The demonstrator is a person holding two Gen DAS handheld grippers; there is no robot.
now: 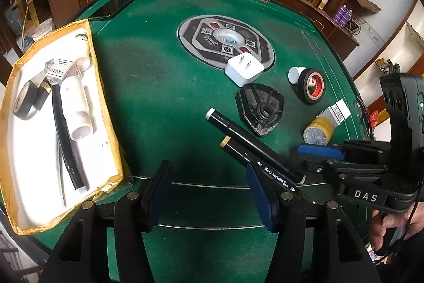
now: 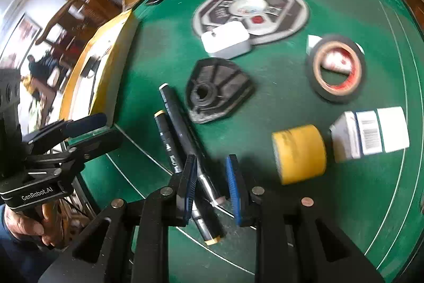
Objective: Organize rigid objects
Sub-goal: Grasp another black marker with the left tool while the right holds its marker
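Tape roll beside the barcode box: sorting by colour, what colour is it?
Yellow tape roll, clearest in the right wrist view.

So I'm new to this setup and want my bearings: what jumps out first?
The green felt table with its round grey centre panel. At its left edge, a yellow-rimmed box holds white pipes and a black hose. Nearer, two black markers lie side by side, between the right gripper's jaws.

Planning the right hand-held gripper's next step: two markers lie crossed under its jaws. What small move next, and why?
Probably close the right hand-held gripper on the longer black marker alone, then lift. Its jaws straddle that marker's lower end with a gap still visible, so nothing is clamped yet. The tan-capped marker lies against it and may drag along. The open box sits to the left, already holding other items.
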